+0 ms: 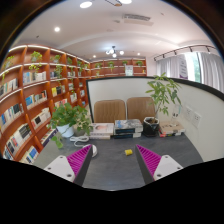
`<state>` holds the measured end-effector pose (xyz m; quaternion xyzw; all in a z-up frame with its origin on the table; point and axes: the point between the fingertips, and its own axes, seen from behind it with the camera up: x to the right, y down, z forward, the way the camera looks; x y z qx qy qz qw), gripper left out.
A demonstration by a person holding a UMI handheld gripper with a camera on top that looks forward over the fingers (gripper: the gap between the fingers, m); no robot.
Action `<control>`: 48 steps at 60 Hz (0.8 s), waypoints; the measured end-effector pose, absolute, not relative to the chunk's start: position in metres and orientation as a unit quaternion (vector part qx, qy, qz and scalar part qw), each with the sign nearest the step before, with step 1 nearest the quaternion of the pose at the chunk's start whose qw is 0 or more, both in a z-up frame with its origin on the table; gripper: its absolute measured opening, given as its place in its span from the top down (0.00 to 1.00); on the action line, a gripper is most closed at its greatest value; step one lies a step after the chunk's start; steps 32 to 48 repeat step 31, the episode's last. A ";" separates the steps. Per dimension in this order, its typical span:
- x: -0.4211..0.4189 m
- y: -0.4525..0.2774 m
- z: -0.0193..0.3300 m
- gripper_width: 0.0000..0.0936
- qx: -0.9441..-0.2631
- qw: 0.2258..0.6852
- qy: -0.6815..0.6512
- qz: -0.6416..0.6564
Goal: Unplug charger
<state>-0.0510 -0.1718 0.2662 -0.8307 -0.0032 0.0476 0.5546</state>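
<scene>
My gripper (114, 160) is held above a dark grey desk (110, 170), its two fingers wide apart with nothing between them. The magenta pads (80, 158) stand at either side. A small yellow object (127, 152) lies on the desk just ahead of the fingers, nearer the right one. A small white fitting (196, 118) shows on the white partition to the right; I cannot tell whether it is a socket or a charger. No charger or cable is clearly seen.
A stack of books (126, 127) and a potted plant (160, 100) stand at the desk's far edge. A leafy plant (68, 118) is at the far left. A white object (62, 166) lies by the left finger. Two chairs (110, 108) and bookshelves (30, 90) lie beyond.
</scene>
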 end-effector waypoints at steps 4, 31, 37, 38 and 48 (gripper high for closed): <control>-0.055 -0.185 0.260 0.09 -0.834 0.551 -0.011 0.042; -0.068 -0.220 0.236 0.09 -0.846 0.531 -0.021 0.044; -0.068 -0.220 0.236 0.09 -0.846 0.531 -0.021 0.044; -0.068 -0.220 0.236 0.09 -0.846 0.531 -0.021 0.044; -0.068 -0.220 0.236 0.09 -0.846 0.531 -0.021 0.044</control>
